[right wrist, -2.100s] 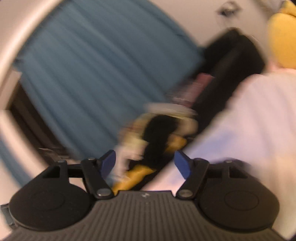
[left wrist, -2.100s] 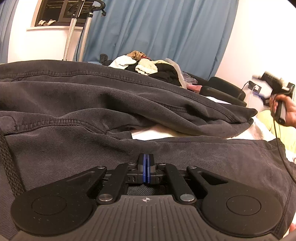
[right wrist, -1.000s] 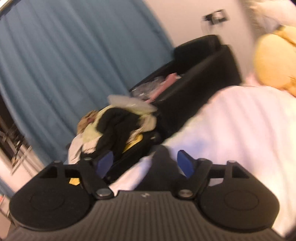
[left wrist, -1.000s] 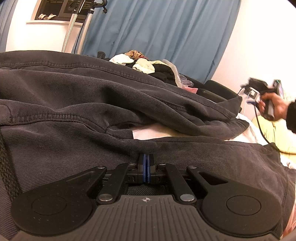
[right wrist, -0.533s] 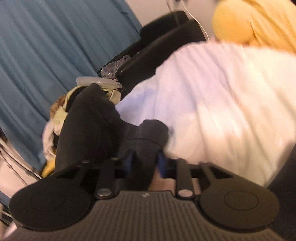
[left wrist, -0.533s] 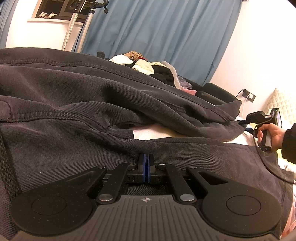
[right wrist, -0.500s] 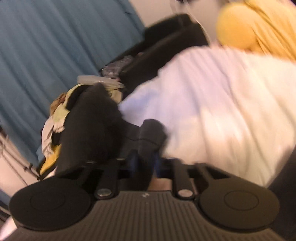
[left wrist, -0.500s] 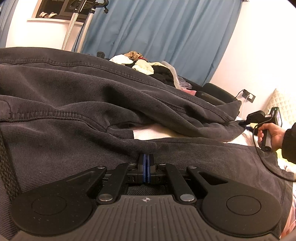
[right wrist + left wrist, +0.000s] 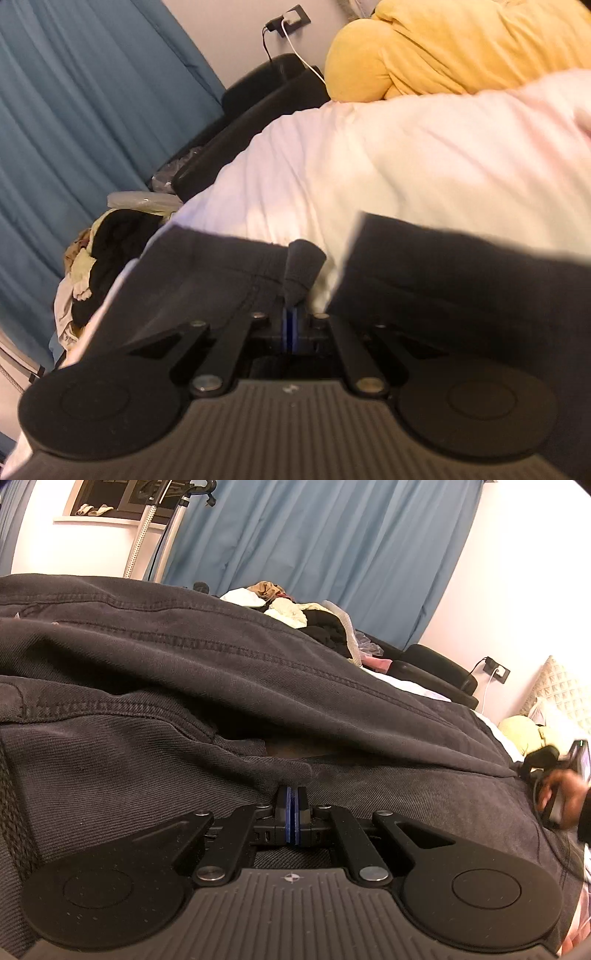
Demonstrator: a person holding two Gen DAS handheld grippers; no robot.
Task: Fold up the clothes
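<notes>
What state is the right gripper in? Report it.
Shut on the dark garment. The right gripper has its blue pads pressed together with a tab of the cloth pinched between them.

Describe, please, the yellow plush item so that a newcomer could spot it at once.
Start at the white duvet covering the bed and follow it to its far edge by the wall. There lies the yellow plush item, soft and rounded. It is the only bright yellow thing, just right of the black armchair.
</notes>
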